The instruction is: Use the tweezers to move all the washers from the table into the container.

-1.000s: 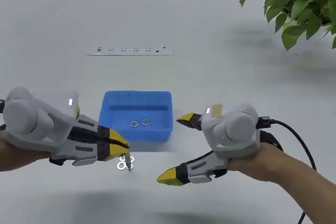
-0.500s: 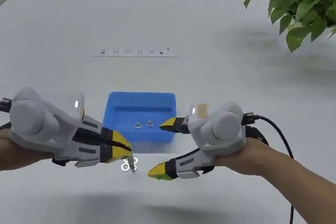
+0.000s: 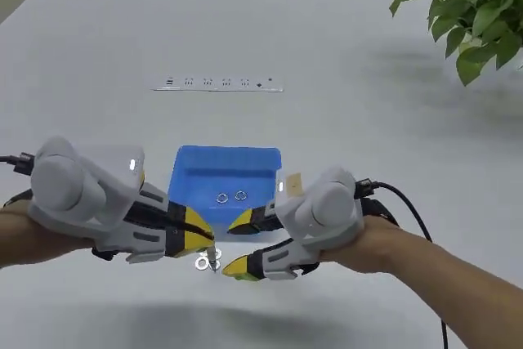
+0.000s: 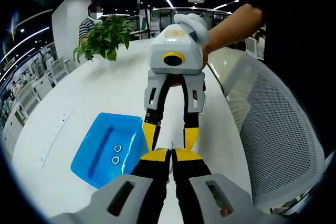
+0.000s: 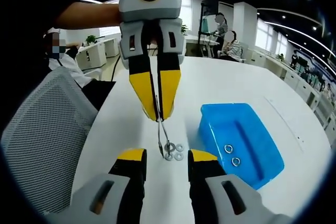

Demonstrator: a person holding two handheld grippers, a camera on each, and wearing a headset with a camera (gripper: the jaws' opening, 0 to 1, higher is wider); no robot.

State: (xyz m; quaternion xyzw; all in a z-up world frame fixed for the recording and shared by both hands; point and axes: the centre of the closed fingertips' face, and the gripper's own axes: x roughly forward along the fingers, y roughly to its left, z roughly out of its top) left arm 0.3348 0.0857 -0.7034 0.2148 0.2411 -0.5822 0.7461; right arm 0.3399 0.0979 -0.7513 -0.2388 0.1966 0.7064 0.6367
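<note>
A small cluster of silver washers [image 3: 201, 261] [image 5: 174, 151] lies on the white table just in front of the blue container [image 3: 184, 171] [image 5: 251, 129] [image 4: 94, 148]. Two washers [image 3: 231, 197] [image 5: 232, 155] [image 4: 116, 153] lie inside it. My left gripper [image 3: 200, 239] [image 4: 171, 156] [image 5: 157, 114] is shut on thin metal tweezers [image 5: 160, 136], whose tip touches the cluster. My right gripper [image 3: 237, 243] [image 5: 167, 156] [image 4: 170, 134] is open, facing the left one, its jaws on either side of the washers and the tweezer tip.
A white power strip [image 3: 218, 83] lies beyond the container. A green plant [image 3: 474, 6] stands at the far right. A cable [image 3: 409, 210] trails from the right gripper. A mesh chair [image 4: 273, 129] stands beside the table, and people sit in the background.
My right gripper has moved left, close to the left gripper and the washers, still open. The left gripper and its tweezers stay at the cluster. The head camera has shifted a little.
</note>
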